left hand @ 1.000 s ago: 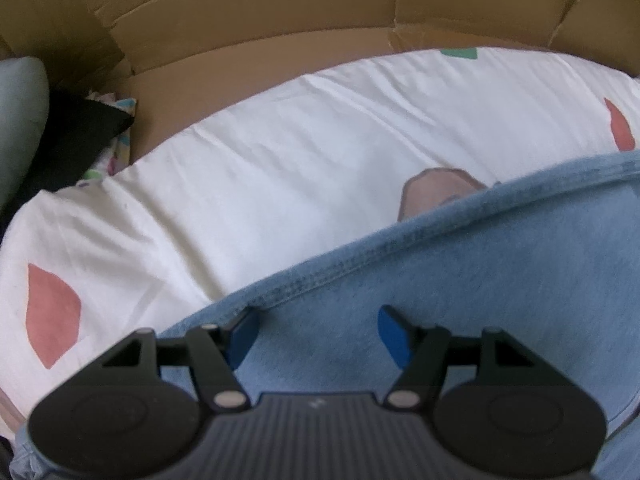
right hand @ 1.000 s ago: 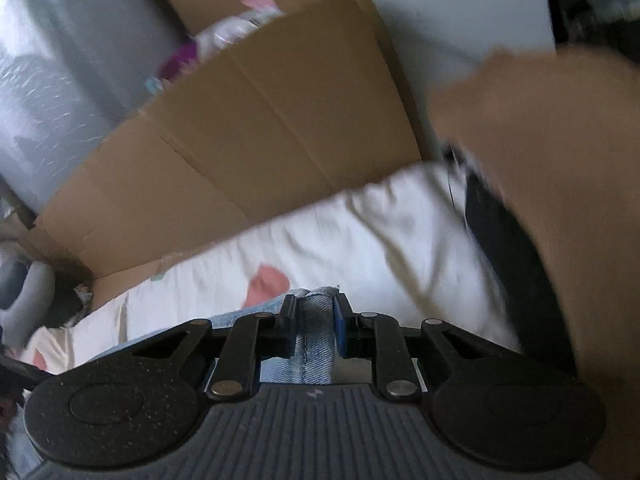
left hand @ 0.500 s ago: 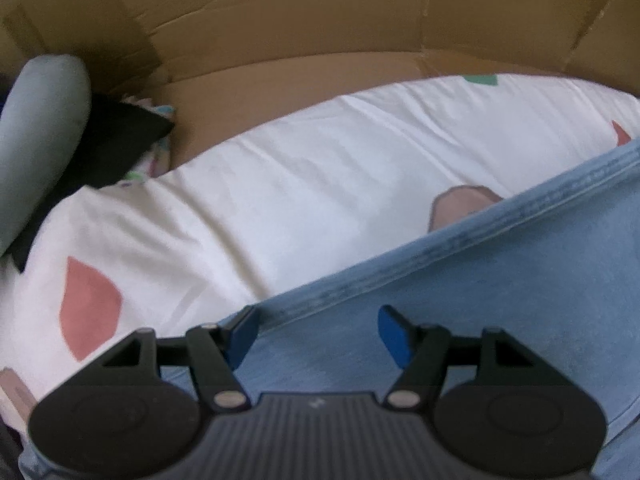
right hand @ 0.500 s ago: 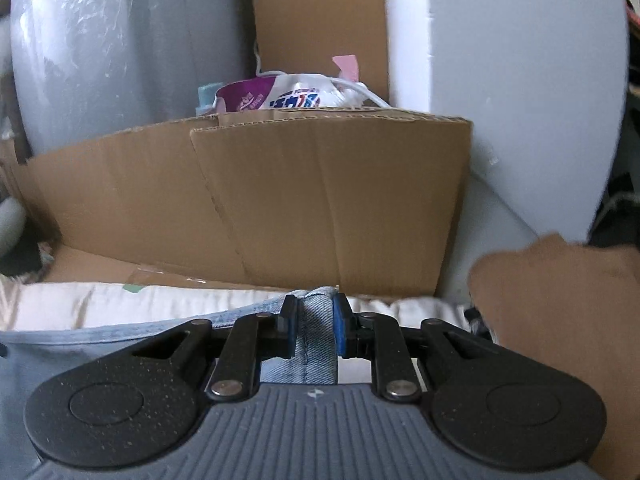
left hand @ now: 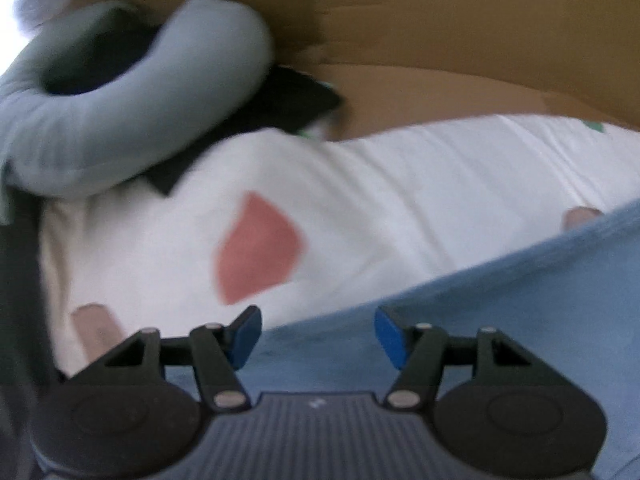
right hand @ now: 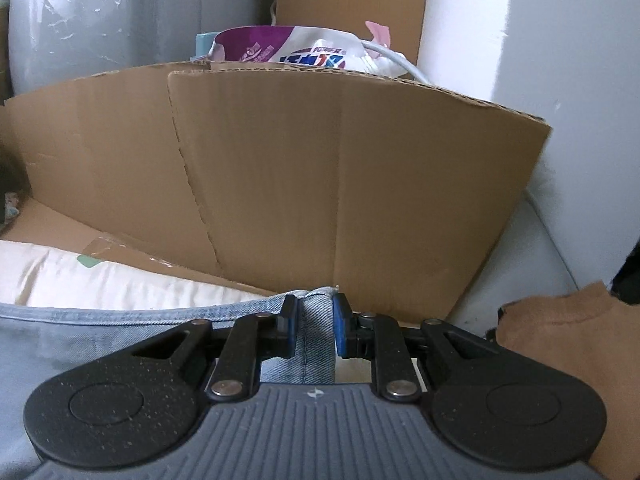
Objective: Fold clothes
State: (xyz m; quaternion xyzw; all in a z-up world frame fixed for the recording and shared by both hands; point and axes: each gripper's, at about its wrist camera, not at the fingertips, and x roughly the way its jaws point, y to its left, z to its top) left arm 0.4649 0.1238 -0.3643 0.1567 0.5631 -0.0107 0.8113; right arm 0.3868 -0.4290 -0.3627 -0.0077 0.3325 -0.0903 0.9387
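A light blue denim garment (left hand: 500, 304) lies on a white sheet with coloured patches (left hand: 360, 200). My left gripper (left hand: 318, 336) is open, its blue pads spread just above the denim near its hemmed edge, holding nothing. In the right wrist view my right gripper (right hand: 314, 330) is shut on a seamed corner of the denim garment (right hand: 316, 320), which stretches away to the left (right hand: 100, 328).
A grey neck pillow (left hand: 120, 96) and a black cloth (left hand: 256, 116) lie at the sheet's far left. Cardboard walls (right hand: 320, 184) stand behind the sheet. A brown cloth (right hand: 560, 340) lies at the right, a plastic bag (right hand: 296, 50) behind the cardboard.
The left gripper has swung left along the denim edge, bringing the neck pillow into view; it stays open. The right gripper has turned to face the cardboard squarely, still clamped on the denim.
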